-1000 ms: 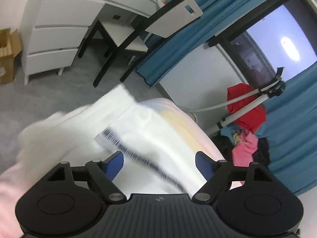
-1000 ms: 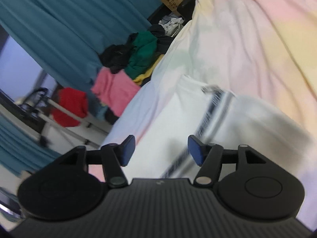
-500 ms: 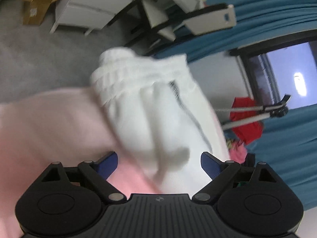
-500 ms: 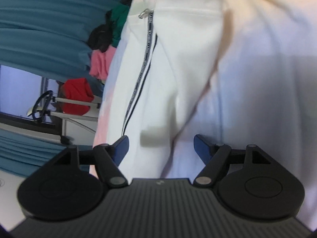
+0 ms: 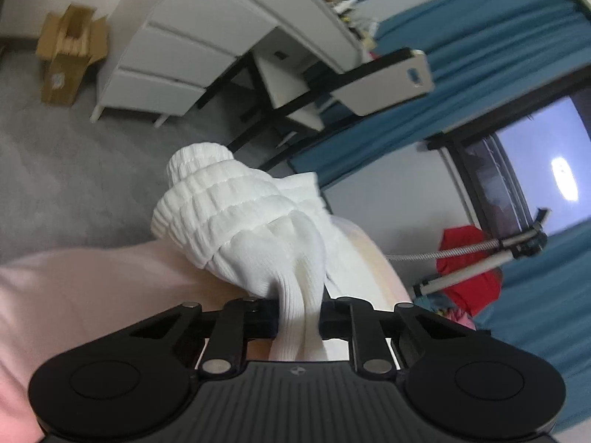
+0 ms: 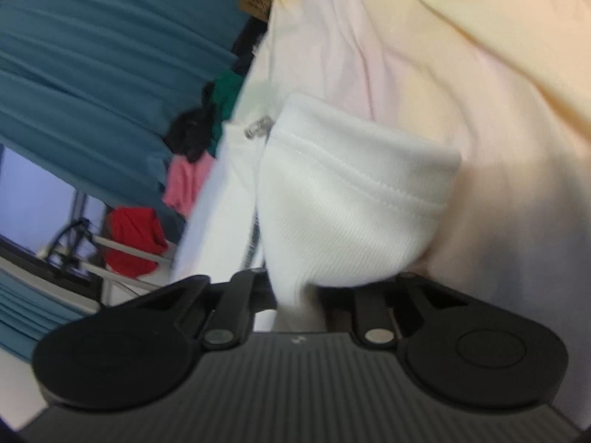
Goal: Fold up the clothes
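The left gripper [image 5: 298, 317] is pinching a bunched fold of the white garment [image 5: 236, 217], its fingers drawn together on the knit so that the cloth is squeezing up between them. Just beyond the grip, the ribbed elastic band of the garment is humping up in a rounded roll near the edge of the bed [image 5: 74, 295], where the pink sheet is giving way to the grey floor [image 5: 55, 170]. Holding by the band probably gives a firm, thick purchase at one end of the piece.

The right gripper [image 6: 297, 306] is likewise clamped on the white garment [image 6: 351, 203], its fingers closed on fabric just below a stitched hem. That hemmed end is standing up as a pouch above the grip, and a metal zip pull [image 6: 258, 129] is lying just beside it. The rest of the cloth is trailing along the pastel sheet toward the bed's [image 6: 480, 92] far edge.

With each end held, the piece seems to be getting stretched or lifted for a fold; no fold looks finished yet.

Farther off are a white drawer unit [image 5: 177, 59], a chair [image 5: 332, 85], teal curtains [image 6: 92, 74] and a heap of coloured clothes [image 6: 192, 158].
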A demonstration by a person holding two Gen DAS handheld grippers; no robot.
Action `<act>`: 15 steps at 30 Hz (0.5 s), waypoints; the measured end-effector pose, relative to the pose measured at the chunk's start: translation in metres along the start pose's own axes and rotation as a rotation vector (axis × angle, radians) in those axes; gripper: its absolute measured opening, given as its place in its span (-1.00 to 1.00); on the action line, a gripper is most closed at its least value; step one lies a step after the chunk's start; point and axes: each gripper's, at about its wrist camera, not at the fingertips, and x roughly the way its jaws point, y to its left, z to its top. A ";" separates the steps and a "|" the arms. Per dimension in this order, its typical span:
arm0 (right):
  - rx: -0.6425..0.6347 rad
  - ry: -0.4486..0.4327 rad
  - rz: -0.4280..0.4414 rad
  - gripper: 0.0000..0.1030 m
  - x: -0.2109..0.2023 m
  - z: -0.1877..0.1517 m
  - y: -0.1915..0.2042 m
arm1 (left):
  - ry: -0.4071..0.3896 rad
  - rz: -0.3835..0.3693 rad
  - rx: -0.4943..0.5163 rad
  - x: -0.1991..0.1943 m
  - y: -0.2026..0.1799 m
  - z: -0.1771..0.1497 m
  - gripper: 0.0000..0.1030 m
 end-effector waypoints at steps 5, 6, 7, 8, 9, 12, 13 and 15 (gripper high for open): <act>-0.052 -0.010 0.042 -0.69 -0.033 0.009 0.009 | -0.002 -0.015 0.067 -0.034 -0.019 -0.003 -0.68; -0.038 -0.013 0.039 -0.69 -0.042 0.013 0.004 | 0.006 -0.019 0.073 -0.042 -0.020 -0.005 -0.68; -0.020 -0.016 0.035 -0.69 -0.050 0.017 -0.002 | 0.014 -0.023 0.079 -0.049 -0.022 -0.007 -0.68; -0.001 -0.019 0.031 -0.69 -0.058 0.022 -0.008 | 0.022 -0.027 0.084 -0.056 -0.024 -0.008 -0.69; 0.018 -0.022 0.027 -0.69 -0.067 0.026 -0.014 | 0.031 -0.032 0.093 -0.066 -0.022 -0.013 -0.69; 0.078 -0.020 0.002 -0.69 -0.088 0.040 -0.035 | 0.057 -0.047 0.120 -0.097 -0.019 -0.029 -0.69; 0.112 -0.019 -0.004 -0.69 -0.095 0.043 -0.045 | 0.066 -0.052 0.128 -0.108 -0.017 -0.034 -0.69; 0.160 -0.025 -0.009 -0.69 -0.110 0.049 -0.064 | 0.084 -0.062 0.146 -0.129 -0.015 -0.044 -0.68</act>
